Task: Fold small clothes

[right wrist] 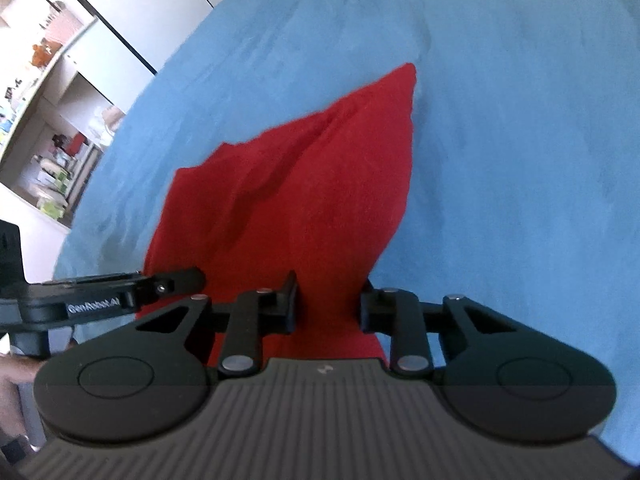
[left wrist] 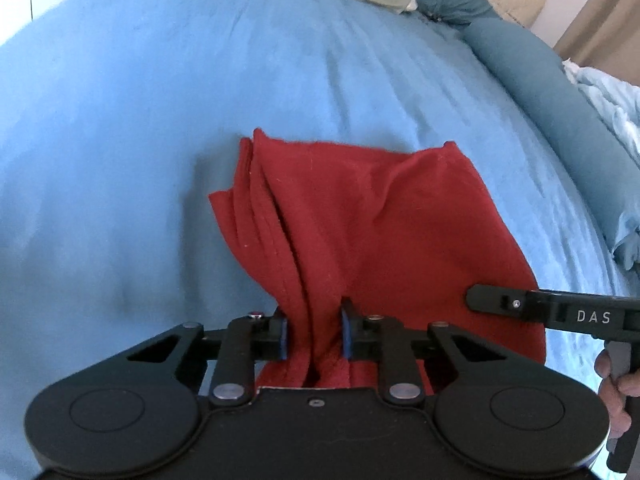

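- Blue bedding covers the bed (left wrist: 140, 140), with pillows (left wrist: 532, 80) piled at its head; the bed is the landmark for every place given below.
- On the bed lies a red garment (left wrist: 360, 220), its far part resting on the sheet while the near edge is gathered up off it into loose vertical pleats.
- The left gripper (left wrist: 316, 330) has its fingers (left wrist: 282, 336) clenched on a bunched fold at the garment's near edge; cloth fills the gap between the blue pads.
- The right gripper (right wrist: 330, 304) grasps the same near edge further along, toward the side of the bed away from the shelves (right wrist: 48, 120), red cloth pinched between its fingers (right wrist: 289, 304).
- In each wrist view the other gripper shows just beside it, so both hold one edge.
- Step in hand, judged from this: the near edge has been pinched at two points and is being raised to start a fold.
- The next move would call for carrying both holds together over the garment toward the head of the bed, keeping the edge taut and level so the layers land square rather than bunched.
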